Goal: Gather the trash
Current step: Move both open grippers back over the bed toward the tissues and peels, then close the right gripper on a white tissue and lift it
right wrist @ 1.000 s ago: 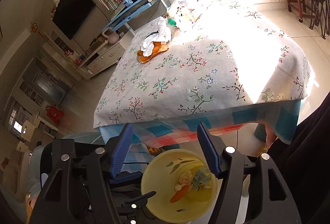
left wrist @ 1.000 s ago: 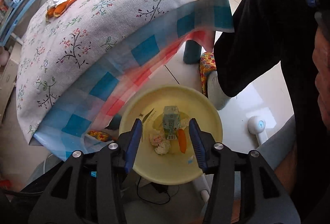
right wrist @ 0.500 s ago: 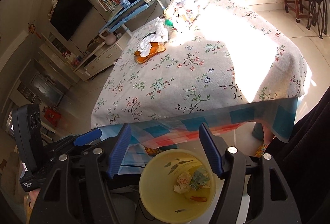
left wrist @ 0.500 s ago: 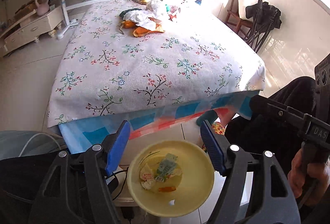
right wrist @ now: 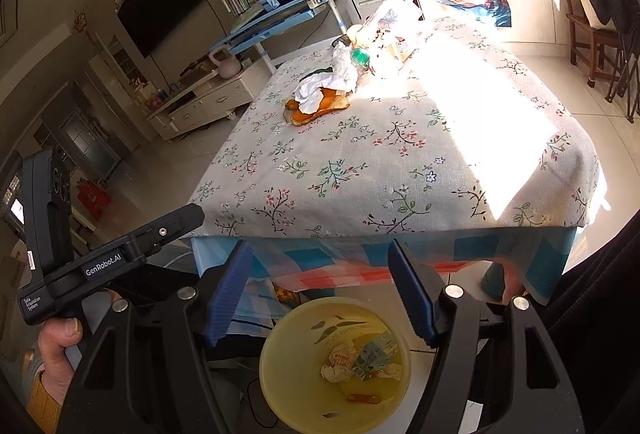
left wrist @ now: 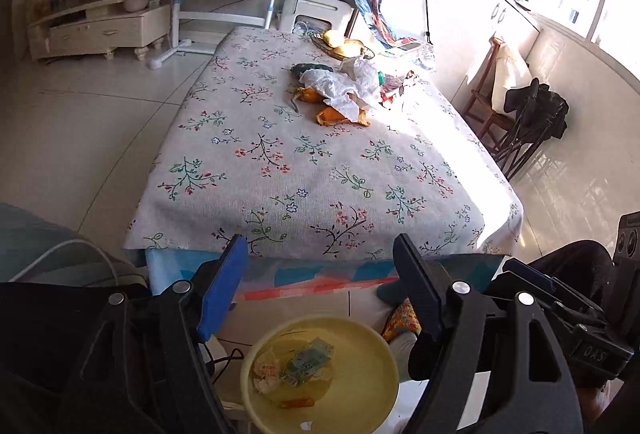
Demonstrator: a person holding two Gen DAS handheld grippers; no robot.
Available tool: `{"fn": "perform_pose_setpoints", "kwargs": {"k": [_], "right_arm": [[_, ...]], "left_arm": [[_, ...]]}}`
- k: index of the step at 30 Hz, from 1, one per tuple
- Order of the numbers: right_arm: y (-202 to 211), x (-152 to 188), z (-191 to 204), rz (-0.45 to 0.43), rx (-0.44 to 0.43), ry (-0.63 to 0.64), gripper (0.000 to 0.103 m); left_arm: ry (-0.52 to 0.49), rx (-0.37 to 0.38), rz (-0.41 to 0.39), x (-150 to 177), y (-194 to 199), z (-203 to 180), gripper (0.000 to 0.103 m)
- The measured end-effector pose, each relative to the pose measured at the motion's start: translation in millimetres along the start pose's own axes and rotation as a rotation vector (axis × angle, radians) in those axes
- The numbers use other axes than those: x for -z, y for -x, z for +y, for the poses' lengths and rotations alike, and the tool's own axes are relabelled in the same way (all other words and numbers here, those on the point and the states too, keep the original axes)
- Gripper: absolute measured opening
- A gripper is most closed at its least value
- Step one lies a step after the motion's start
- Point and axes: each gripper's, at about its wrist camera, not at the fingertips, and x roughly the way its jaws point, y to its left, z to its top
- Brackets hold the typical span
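1. In the left wrist view, the left gripper [left wrist: 318,266] was spread wide with nothing between its fingers, above the yellow bin [left wrist: 384,386] on the floor.
2. The bin sat just below the near edge of the table [left wrist: 280,170]; it held a green carton [left wrist: 308,360], crumpled wrappers [left wrist: 266,374] and an orange scrap [left wrist: 298,403].
3. Toward the far end of the table lay white crumpled paper [left wrist: 340,86] over orange peels [left wrist: 332,114].
4. In the right wrist view, the right gripper [right wrist: 320,286] was also wide apart and empty, above the same bin [right wrist: 280,374].
5. The white paper [right wrist: 328,80] and peels [right wrist: 320,108] lay far across the table [right wrist: 380,170] from the bin.
6. The left gripper's handle [right wrist: 108,262] showed left of the bin, held in a hand [right wrist: 56,350].
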Motion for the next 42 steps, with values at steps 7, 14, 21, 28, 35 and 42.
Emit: {"fn": "perform_pose_setpoints", "kwargs": {"k": [7, 14, 21, 28, 35, 42], "right_arm": [[-22, -30, 19, 0.0, -0.013, 0.109, 0.068], [-58, -69, 41, 0.004, -0.017, 0.232, 0.068], [-110, -113, 51, 0.01, 0.014, 0.306, 0.068], [-161, -147, 52, 0.045, 0.056, 0.362, 0.064], [-201, -157, 40, 0.101, 0.131, 0.402, 0.056], [-207, -158, 29, 0.126, 0.131, 0.407, 0.019]], "left_arm": [[0.059, -0.038, -0.035, -5, -1, 9, 0.073], [0.083, -0.053, -0.052, -10, -4, 12, 0.074], [0.086, -0.061, -0.049, -13, -10, 11, 0.074], [0.092, -0.054, -0.043, -17, -17, 10, 0.074], [0.087, -0.047, -0.021, -16, -23, 9, 0.075], [0.099, -0.043, -0.01, -18, -27, 12, 0.075]]}}
